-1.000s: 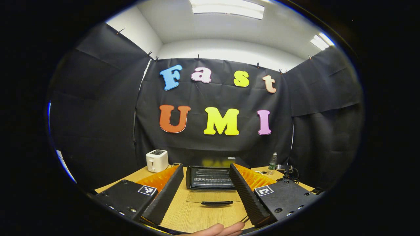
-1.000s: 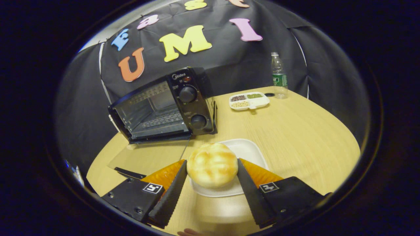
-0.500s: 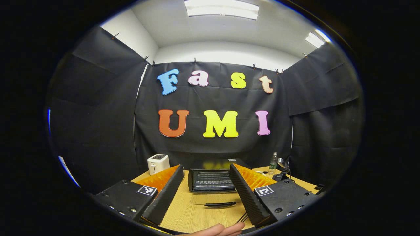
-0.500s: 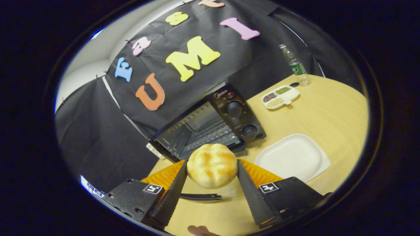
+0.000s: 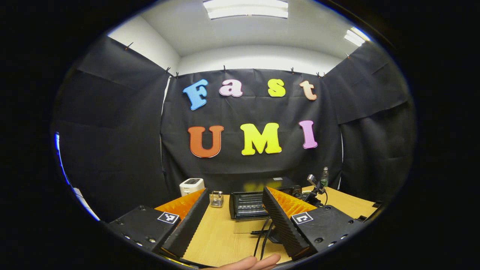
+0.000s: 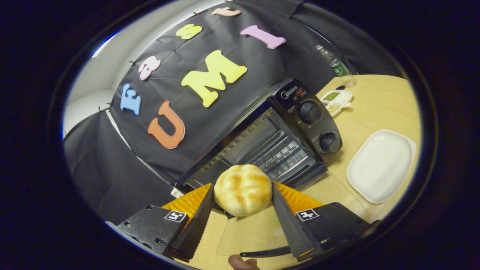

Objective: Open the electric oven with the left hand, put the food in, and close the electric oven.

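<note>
Right gripper [image 6: 242,210] clamps the bun [image 6: 243,189] between both fingers; the electric oven [image 6: 270,146], door down, cavity gaping, lies directly ahead of the jaws. Left gripper [image 5: 232,221], jaws apart and empty, stands farther back from the oven.

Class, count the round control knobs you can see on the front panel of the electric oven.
2. The upper knob sits near the top of the electric oven control panel, and the lower knob is directly beneath it, beside the open cavity. None seem hidden.
</note>
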Available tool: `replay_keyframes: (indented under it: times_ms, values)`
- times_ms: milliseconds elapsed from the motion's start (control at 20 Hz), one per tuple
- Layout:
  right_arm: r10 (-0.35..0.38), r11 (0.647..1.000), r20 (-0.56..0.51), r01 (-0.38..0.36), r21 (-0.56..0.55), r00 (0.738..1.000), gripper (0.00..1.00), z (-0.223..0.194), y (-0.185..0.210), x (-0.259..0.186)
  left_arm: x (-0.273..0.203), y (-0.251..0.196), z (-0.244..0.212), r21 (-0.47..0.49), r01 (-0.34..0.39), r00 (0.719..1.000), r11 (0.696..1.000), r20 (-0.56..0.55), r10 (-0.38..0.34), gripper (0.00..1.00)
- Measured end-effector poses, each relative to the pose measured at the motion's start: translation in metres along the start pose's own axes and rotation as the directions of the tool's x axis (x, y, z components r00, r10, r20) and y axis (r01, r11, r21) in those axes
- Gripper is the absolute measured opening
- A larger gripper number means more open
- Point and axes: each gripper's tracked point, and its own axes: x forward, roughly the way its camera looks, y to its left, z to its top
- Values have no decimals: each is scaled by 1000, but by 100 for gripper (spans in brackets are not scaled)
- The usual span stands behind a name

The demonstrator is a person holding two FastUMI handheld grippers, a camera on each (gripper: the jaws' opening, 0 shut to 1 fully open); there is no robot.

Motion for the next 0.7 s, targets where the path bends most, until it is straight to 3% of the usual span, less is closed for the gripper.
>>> replay_keyframes:
  times_ms: [200,250,300,350,700]
  values:
    - [-74,997,37,75,-35,997,89,-6,-5,54,10,18,-12,28,-41,999,999,-6,42,94]
    - [-77,995,41,79,-67,996,89,-7,-5,68,15,26,-14,22,-63,998,998,-7,63,95]
    - [-82,993,36,85,-87,996,89,-6,-7,78,17,30,-17,17,-74,997,997,-15,74,89]
    - [-70,994,20,71,-86,997,89,-5,-5,85,20,33,-20,11,-76,997,997,-25,77,95]
    - [-66,980,97,82,-180,993,89,26,-7,131,44,46,-43,-12,-85,993,996,-78,84,95]
